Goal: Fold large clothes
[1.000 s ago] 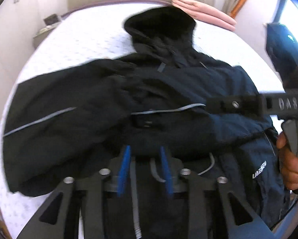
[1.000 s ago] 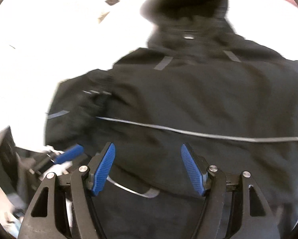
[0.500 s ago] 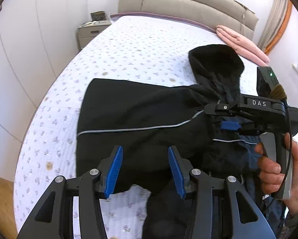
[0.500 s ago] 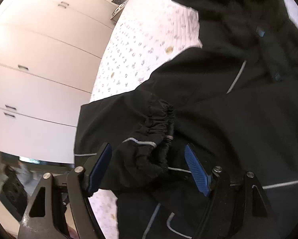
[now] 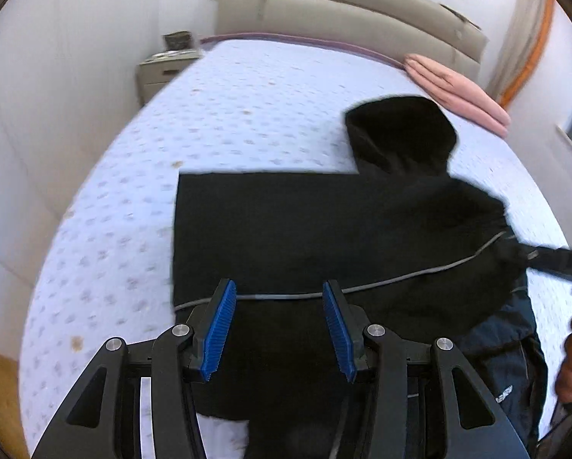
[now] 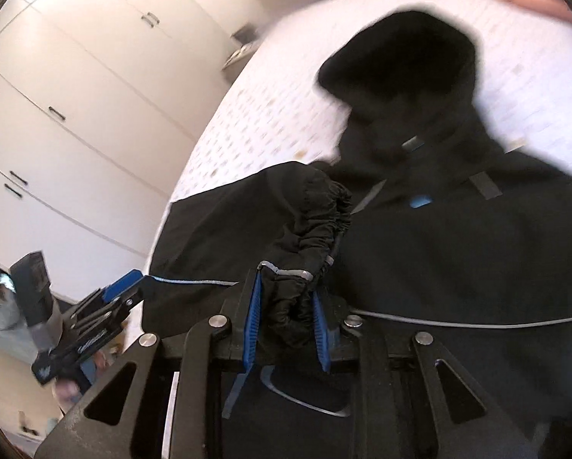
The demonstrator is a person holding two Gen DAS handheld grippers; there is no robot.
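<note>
A large black hooded jacket [image 5: 324, 229] with a thin grey reflective stripe lies on the bed, hood [image 5: 400, 134] toward the headboard. My left gripper [image 5: 278, 329] is open and empty, hovering over the jacket's lower left part. My right gripper [image 6: 288, 313] is shut on the jacket's elastic sleeve cuff [image 6: 316, 225], bunched between its blue pads over the jacket body. The right gripper also shows at the right edge of the left wrist view [image 5: 546, 260], and the left gripper at the lower left of the right wrist view [image 6: 106, 306].
The bed [image 5: 228, 114] has a white dotted cover and a beige headboard [image 5: 343, 4]. Folded pink cloth [image 5: 458, 88] lies near the headboard. A nightstand [image 5: 163, 69] stands at the bed's left. White wardrobes [image 6: 75, 95] line the left wall.
My right gripper closed on the sleeve cuff, which it only straddled half a second ago. My left gripper, which was closed on the jacket a second ago, let go and has stayed open.
</note>
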